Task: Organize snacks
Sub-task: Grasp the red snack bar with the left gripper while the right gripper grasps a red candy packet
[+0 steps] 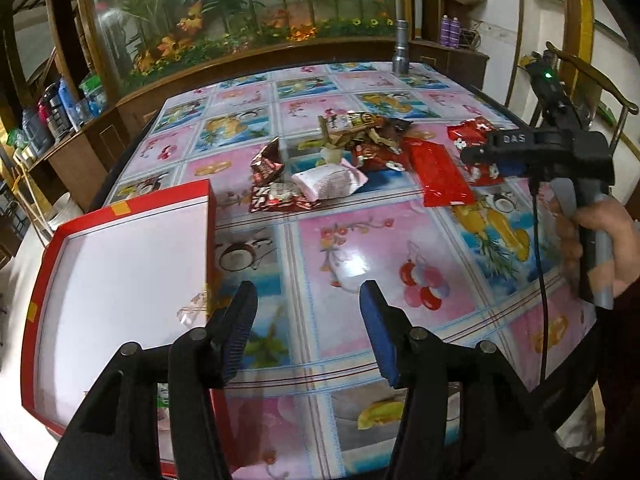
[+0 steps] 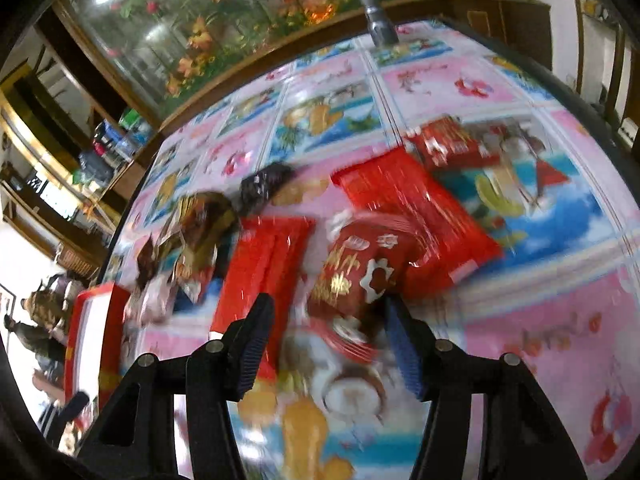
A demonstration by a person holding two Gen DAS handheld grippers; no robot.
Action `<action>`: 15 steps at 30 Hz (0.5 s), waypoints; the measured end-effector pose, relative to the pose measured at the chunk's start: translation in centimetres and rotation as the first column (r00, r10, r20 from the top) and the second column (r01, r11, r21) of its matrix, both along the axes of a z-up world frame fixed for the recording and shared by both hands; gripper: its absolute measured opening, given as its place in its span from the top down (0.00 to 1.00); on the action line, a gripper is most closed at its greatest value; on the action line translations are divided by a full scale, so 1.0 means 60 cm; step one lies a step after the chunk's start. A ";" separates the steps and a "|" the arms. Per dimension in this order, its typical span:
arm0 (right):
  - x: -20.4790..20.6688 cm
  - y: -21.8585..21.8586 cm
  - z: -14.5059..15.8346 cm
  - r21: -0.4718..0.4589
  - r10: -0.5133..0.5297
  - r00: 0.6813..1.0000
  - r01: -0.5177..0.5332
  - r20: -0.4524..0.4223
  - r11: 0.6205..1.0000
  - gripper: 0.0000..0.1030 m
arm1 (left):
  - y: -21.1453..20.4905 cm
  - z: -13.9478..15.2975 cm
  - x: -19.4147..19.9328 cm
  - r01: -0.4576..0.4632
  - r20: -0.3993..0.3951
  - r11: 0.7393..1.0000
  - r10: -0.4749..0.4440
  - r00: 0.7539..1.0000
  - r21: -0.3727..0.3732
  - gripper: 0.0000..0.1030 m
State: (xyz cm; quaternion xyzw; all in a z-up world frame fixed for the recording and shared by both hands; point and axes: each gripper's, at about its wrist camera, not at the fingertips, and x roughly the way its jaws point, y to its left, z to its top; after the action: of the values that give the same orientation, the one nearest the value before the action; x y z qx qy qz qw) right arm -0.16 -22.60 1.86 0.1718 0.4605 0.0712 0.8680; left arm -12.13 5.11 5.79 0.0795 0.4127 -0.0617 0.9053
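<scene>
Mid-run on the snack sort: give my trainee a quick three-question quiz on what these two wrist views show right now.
1. True or false: the red box already holds most of the snacks.
2. Is anything between the fingers of the left gripper? A) a pink packet B) nothing C) a red pouch
3. What silver thing stands at the far edge of the table?

Key
1. False: the snack pile lies on the table, and the box's white floor is almost all bare.
2. B: its jaws stand apart over the tablecloth.
3. A flashlight, standing on its head.
</scene>
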 end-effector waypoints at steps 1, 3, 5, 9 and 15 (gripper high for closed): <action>0.007 0.006 0.000 -0.020 -0.007 1.000 0.007 0.006 1.000 0.45 | 0.001 0.000 0.002 -0.001 -0.003 1.000 0.001 1.000 0.001 0.50; 0.020 0.018 -0.001 -0.097 -0.008 1.000 0.010 0.023 0.995 0.52 | -0.001 0.002 0.008 0.006 -0.009 1.000 -0.006 1.000 0.004 0.50; 0.031 0.034 -0.003 -0.194 0.011 0.999 -0.003 0.039 0.981 0.57 | -0.011 0.006 0.018 0.031 -0.016 0.999 -0.032 0.999 -0.003 0.50; 0.033 0.045 -0.007 -0.320 0.061 0.995 -0.034 0.075 0.947 0.61 | -0.049 0.011 0.051 0.094 -0.049 0.994 -0.097 0.994 -0.059 0.50; 0.029 0.014 -0.004 -0.320 0.101 0.992 -0.071 0.078 0.945 0.64 | -0.132 0.001 0.109 0.154 -0.112 0.981 -0.168 0.979 -0.120 0.50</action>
State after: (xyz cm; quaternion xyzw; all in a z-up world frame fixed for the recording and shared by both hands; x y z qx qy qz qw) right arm 1.59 -21.74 1.65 0.0069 0.4318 0.0422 0.9010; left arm -5.58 -2.83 5.86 0.0582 0.4552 -0.1624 0.8735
